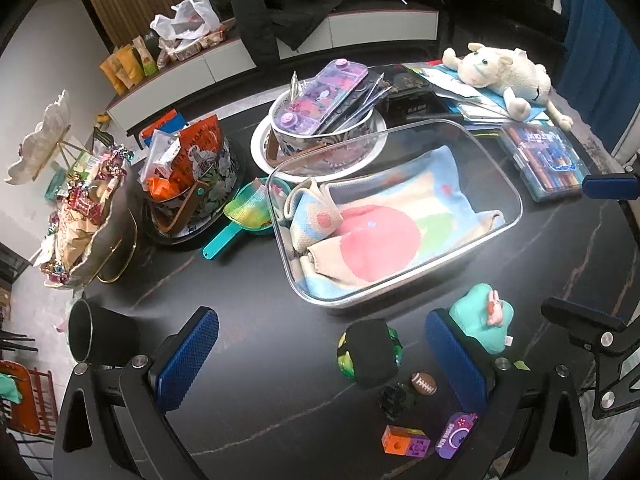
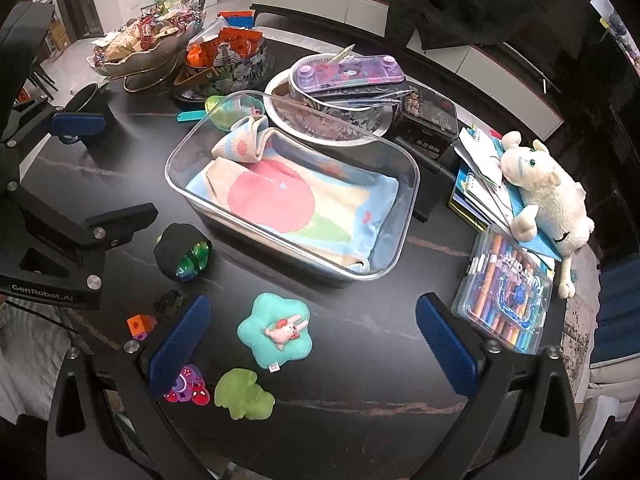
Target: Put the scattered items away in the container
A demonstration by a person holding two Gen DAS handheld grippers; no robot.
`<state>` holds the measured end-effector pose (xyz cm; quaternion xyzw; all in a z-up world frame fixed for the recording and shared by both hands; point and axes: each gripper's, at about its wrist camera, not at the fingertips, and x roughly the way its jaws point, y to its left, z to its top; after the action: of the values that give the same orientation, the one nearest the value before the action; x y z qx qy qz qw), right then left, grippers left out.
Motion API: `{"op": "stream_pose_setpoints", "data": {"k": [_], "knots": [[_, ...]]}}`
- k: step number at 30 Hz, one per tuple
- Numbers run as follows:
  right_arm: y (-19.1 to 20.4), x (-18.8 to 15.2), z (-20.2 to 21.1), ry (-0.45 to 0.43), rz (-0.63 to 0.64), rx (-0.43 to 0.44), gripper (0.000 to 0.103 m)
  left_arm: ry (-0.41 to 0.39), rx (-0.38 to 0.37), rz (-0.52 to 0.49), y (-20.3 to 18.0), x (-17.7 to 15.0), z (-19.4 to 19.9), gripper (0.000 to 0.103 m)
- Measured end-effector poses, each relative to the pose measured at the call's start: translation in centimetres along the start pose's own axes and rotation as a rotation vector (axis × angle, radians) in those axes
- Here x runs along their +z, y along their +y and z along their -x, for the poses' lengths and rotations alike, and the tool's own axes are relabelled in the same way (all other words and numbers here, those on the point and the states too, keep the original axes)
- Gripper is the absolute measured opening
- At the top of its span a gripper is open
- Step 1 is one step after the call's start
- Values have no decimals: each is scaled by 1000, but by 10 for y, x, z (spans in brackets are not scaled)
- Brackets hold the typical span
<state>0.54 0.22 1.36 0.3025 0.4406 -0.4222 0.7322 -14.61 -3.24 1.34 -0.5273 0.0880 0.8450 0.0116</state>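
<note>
Hand-held gripper [image 2: 312,344] above star cushion [image 2: 274,331], marker case [image 2: 505,300] beside.

A low white cabinet [image 1: 224,60] stood against a wood-slatted wall [image 1: 132,0] beyond the dark marble table's [image 1: 248,360] far edge.

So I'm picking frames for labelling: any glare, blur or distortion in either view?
Left wrist view: strong fisheye bending and dark corners; soft glare on the clear container rim, the wall at left washed out. Right wrist view: same bending; the container rim catches light, the toys in front stay sharp, the far edges soften.
</note>
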Motion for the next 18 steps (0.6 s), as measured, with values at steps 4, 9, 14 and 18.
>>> {"op": "stream_pose_setpoints", "data": {"k": [4,9,14,18], "knots": [[-2,4,-5,1,6,1,102,0,5,-2,0,2,-2,102],[-3,7,-9,1,12,-1,102,4,5,-1,3,7,-8,102],[-4,10,-12,1,13,-3,102,8,8,0,6,12,-13,102],[-6,13,-15,3,14,-3,102,11,9,4,8,15,-18,102]]}}
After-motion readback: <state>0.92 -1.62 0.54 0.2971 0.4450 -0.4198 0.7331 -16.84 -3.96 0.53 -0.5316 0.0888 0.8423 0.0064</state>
